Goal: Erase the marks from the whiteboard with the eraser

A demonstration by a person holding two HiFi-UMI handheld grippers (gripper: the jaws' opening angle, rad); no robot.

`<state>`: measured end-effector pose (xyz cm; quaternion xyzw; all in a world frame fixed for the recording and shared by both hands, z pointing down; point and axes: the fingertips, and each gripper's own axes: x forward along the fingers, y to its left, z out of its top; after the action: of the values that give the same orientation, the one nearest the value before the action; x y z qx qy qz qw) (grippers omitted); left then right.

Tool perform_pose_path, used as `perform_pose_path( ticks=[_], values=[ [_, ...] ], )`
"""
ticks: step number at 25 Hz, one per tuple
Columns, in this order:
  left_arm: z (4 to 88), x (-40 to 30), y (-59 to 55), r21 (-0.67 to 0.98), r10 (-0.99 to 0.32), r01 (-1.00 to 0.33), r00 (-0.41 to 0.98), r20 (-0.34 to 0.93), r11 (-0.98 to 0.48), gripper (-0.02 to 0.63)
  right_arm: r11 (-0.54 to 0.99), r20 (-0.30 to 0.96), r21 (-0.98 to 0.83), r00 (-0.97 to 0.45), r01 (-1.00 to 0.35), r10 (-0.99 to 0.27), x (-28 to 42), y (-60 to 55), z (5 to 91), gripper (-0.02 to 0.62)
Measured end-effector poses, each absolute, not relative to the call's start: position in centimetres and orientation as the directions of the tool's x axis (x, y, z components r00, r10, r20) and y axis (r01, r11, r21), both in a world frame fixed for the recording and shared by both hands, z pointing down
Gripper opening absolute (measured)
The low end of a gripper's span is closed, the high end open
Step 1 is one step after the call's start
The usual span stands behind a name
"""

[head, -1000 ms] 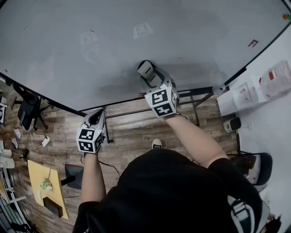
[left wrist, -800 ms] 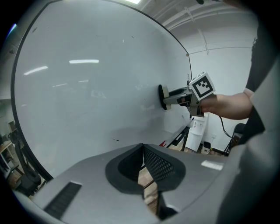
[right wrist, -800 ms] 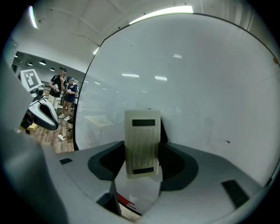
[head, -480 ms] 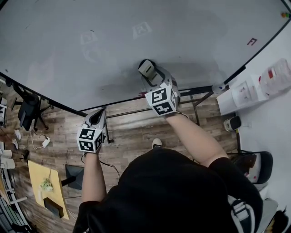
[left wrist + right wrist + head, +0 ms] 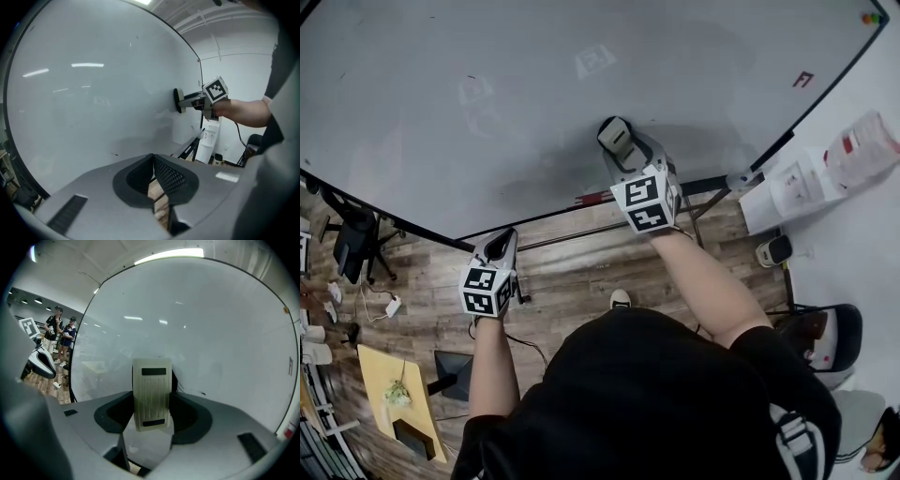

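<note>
**Eraser flat on the whiteboard, long axis upright**

The right tongs are clamped on the eraser, one jaw on each long side. In the right gripper view the eraser shows its cream, ribbed back to the camera, with a dark slot near each end. Its long axis runs up and down between the jaws, so its wiping face points away, at the whiteboard. The left gripper view shows the same from the side. There the eraser lies flat against the board with its long side standing vertical, and the right tongs reach in from the right.

In the head view the eraser sits in the lower middle of the board, a little above its bottom edge. A small red mark shows near the board's right edge, well apart from the eraser.

The left tongs hang lower, below the board's bottom edge and over the wooden floor. Their jaws are closed together at the tips, with nothing between them.
</note>
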<state>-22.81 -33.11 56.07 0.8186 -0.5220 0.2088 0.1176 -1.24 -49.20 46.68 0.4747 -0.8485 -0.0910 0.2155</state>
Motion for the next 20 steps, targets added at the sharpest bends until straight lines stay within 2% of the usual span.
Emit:
perform_pose_path(
  ticks=[20],
  values=[
    [56.8,-17.9,-36.7,-0.017,-0.758,-0.855,0.45,0.473,-0.518,0.012,0.343,0.25,0.253,-0.281,-0.905,-0.927,13.0,-53.3,46.7,0.23]
  ],
)
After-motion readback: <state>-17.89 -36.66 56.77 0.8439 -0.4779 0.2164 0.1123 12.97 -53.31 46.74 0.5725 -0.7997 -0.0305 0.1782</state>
